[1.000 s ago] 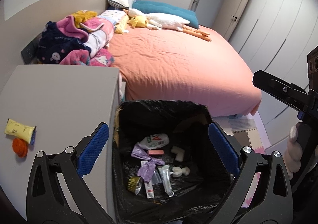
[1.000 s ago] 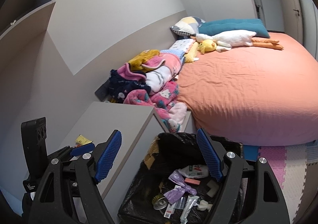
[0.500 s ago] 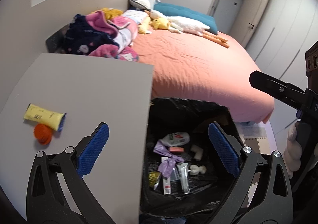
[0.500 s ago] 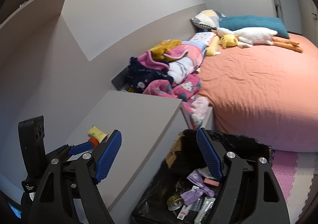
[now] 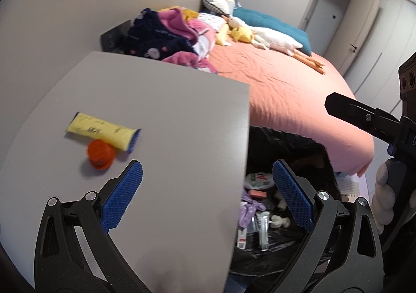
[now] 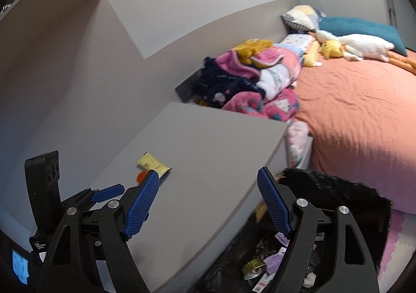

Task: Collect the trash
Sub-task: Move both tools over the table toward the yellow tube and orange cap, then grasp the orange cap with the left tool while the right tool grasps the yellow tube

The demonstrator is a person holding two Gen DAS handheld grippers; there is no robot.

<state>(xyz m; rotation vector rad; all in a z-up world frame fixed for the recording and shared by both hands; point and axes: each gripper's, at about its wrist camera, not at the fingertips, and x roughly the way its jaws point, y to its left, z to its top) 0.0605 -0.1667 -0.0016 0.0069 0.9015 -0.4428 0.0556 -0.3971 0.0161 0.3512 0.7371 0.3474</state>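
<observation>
Left wrist view, read from the left edge: a yellow tube (image 5: 102,134) with a dark cap end lies flat on the smooth grey desk (image 5: 182,116), soft-sided and slightly crumpled, and an orange cap (image 5: 101,154), round and ribbed, sits touching its near side. These look like the trash not yet collected. The left claw (image 5: 206,190) hangs above the desk with its blue, cross-hatched pads spread wide and nothing between them, one pad near the cap. Further right, past the desk's edge and beside the coral-sheeted bed (image 5: 299,100), the bin (image 5: 306,142) stands lined with glossy black plastic; wrappers, a purple wad and small tubes lie in its bottom. At the far right the right claw (image 5: 338,105) juts in as a dark finger held by a hand (image 5: 384,202). Right wrist view shows that claw (image 6: 208,202) likewise wide and empty over the desk's near edge. The step in hand seems to be the reach for the desk items; the next move calls for centring the pads on the tube or cap and closing gently, since the cap may roll.
</observation>
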